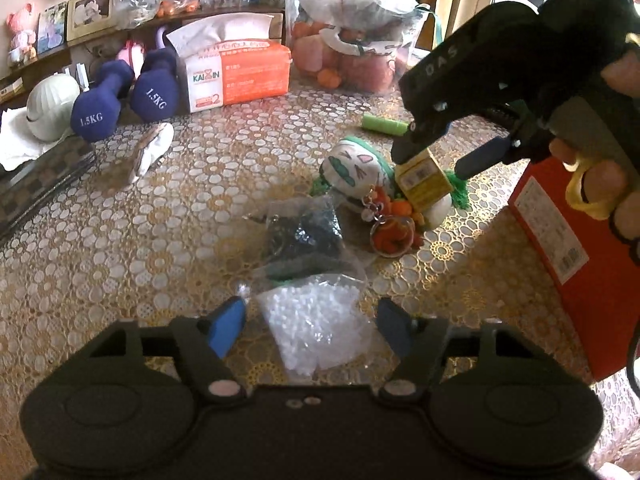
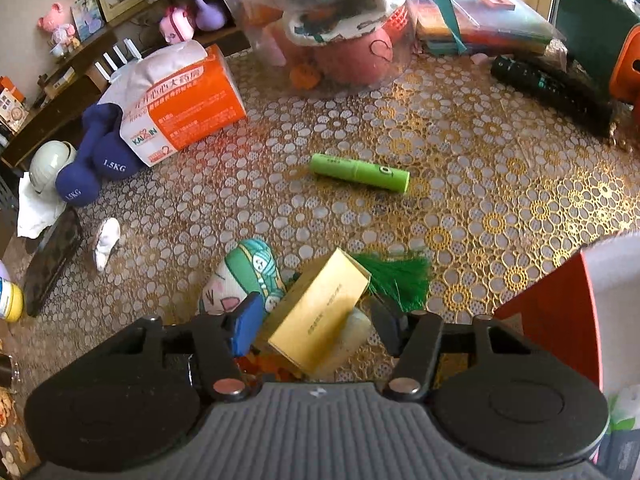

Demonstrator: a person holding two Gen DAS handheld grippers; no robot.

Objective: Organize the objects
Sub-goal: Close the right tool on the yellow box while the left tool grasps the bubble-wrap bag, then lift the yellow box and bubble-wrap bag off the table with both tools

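Left tongs (image 1: 310,330) astride bead bag (image 1: 316,330)

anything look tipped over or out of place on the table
The small yellow box lies tilted on top of the stuffed toy rather than flat on the table, and the green tube lies on its side alone.

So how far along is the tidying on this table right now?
Nothing looks put away yet. In hand: the right tongs straddle the yellow box; the left tongs straddle the bag of white beads. Left: green tube, plush toy, keychain.
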